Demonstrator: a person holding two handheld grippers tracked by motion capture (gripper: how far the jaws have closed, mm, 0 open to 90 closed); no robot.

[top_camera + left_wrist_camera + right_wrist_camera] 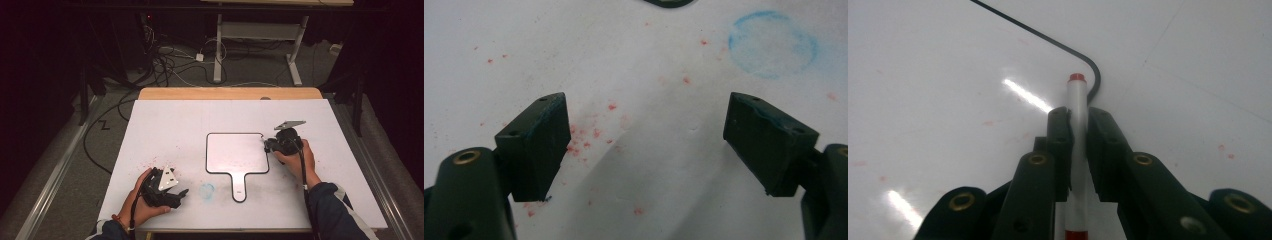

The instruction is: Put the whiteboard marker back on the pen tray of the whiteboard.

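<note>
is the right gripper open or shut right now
Shut. In the right gripper view, the right gripper has both jaws pressed against a white marker with a red tip, at the whiteboard's corner.

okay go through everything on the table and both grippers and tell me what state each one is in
Left gripper: open, holding nothing, low over the table.
Right gripper: shut on the marker.
Marker: clamped between the jaws, red tip at the whiteboard's upper right corner.
Whiteboard: lying flat, handle toward the person, surface looks blank.
Table cover: speckled with red flecks, with a blue ring stain near the front.
</note>
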